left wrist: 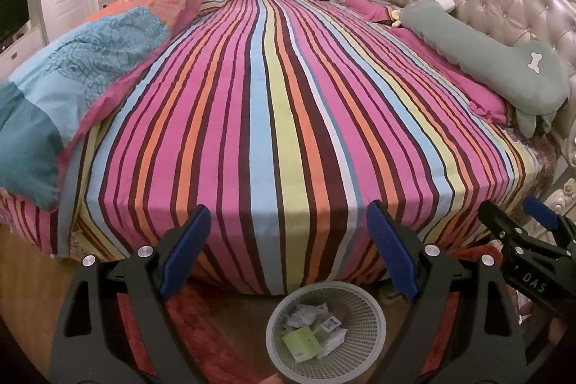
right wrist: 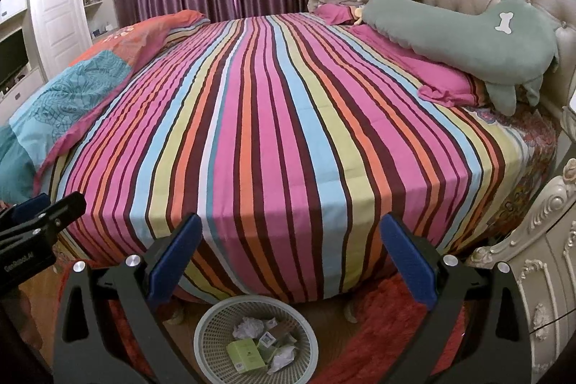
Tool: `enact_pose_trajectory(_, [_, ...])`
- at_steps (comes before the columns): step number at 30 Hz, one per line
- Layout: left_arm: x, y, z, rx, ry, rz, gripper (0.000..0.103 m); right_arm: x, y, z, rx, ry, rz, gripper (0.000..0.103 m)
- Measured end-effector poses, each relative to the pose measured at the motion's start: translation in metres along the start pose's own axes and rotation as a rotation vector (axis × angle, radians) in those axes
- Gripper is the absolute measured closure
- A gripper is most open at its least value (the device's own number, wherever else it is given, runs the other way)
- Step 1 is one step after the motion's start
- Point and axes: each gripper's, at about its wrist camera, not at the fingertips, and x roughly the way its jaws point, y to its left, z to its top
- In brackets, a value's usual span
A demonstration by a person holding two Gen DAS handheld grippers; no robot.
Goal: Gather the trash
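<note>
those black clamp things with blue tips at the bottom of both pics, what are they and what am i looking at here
They are handheld two-finger grippers, one in each of a person's hands, each carrying a wide-angle camera that looks along its fingers. One picture is from the left gripper, the other from the right gripper. Both are open and hold nothing. Ahead is a bed with a striped sheet, a folded quilt and a green pillow; no trash shows on it. Below, on the floor, a basket holds crumpled paper and a green box.
</note>
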Motion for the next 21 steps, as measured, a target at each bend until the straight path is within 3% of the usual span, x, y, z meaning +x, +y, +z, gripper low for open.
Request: enact_pose_trajectory(21, [0.001, -0.0042, 0.0057, -0.006, 0.003, 0.017, 0.017, 0.0013, -0.0037, 0.0016, 0.017, 0.002, 0.004, 0.008])
